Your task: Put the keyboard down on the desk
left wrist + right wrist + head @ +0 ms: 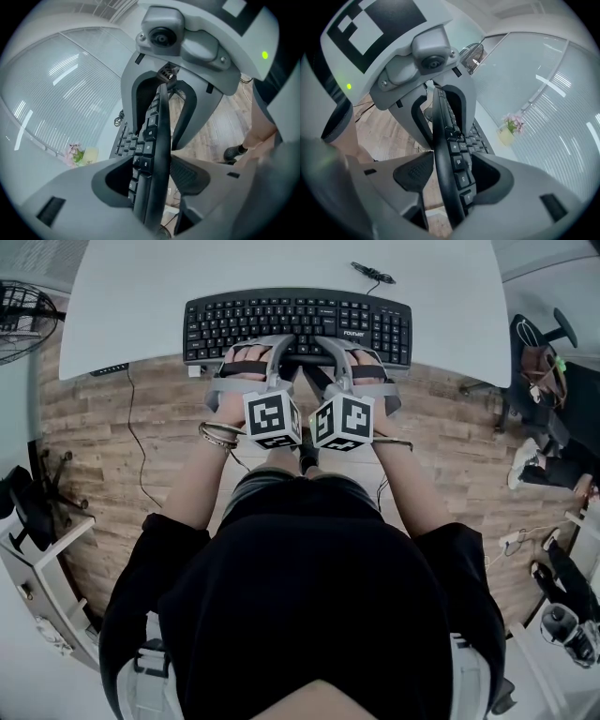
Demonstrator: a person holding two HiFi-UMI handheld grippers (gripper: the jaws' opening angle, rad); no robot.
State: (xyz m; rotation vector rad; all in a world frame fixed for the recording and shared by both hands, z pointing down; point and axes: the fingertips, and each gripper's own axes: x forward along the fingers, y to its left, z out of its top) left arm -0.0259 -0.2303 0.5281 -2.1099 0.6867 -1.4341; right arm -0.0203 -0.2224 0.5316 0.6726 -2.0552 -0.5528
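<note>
Keyboard lying flat along the counter's near edge. My left gripper and right gripper straddle its near rim, fingers spread wide, seemingly not pressing. Probably light, stiff, smooth plastic: I grasp the rim, not the keys.

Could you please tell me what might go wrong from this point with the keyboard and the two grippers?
1. The keyboard lies at the desk's near edge, with floor showing beside it in both gripper views; it may overhang and could tip off.
2. The left gripper and right gripper are open yet straddle its front edge; if pulled back askew, their fingers might snag keys and drag it off.
</note>
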